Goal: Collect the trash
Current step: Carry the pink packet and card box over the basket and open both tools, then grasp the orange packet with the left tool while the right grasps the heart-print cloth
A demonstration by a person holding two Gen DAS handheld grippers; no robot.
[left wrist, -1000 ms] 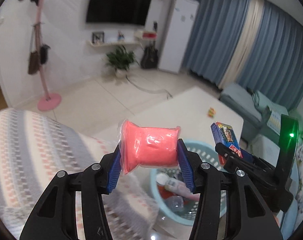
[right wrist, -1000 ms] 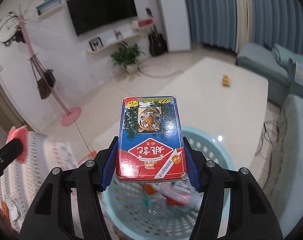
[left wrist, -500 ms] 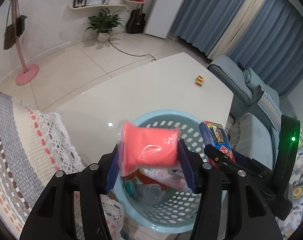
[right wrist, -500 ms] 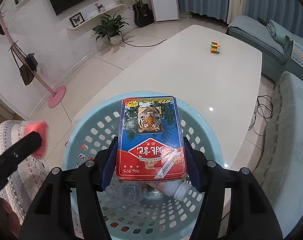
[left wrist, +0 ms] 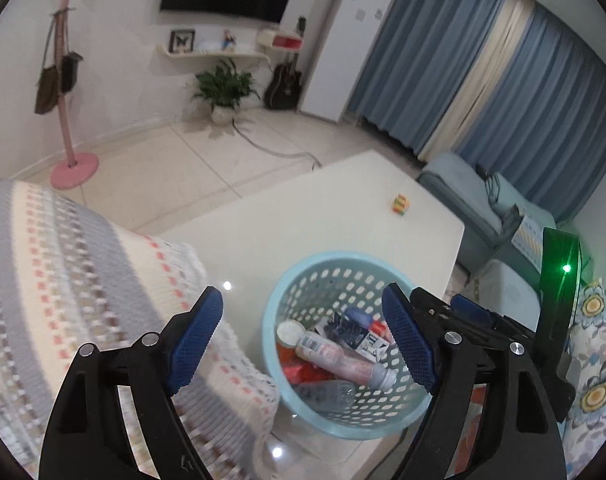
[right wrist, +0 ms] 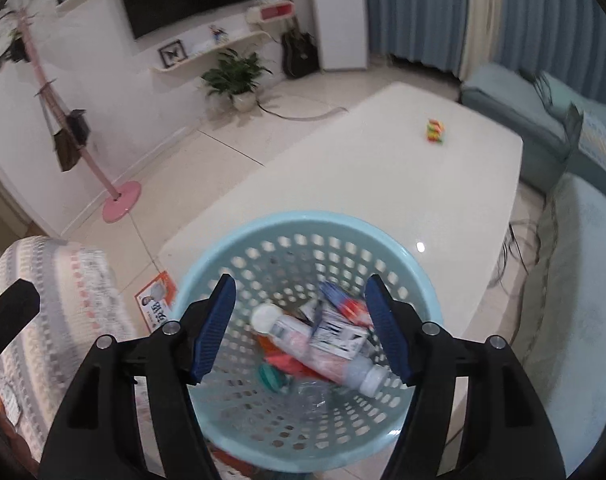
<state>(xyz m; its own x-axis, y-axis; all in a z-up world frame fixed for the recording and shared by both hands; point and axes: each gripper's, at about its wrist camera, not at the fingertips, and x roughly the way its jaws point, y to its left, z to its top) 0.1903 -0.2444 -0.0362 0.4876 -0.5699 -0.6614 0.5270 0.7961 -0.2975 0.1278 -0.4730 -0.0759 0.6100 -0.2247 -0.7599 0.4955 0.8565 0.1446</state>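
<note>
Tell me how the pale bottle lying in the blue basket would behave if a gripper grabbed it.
The bottle lies on its side and looks round, so it may roll or slip between the pads. It appears to be plastic, likely light and not fragile. It rests on loose trash in the basket, so it could shift when touched.

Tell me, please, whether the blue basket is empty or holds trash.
It holds trash: a white-capped bottle and cartons lie in the blue basket.

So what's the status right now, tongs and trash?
Both tongs opening, nothing between them: left tongs, right tongs. Trash in blue basket, white bottle on top. Nothing in the way.
</note>
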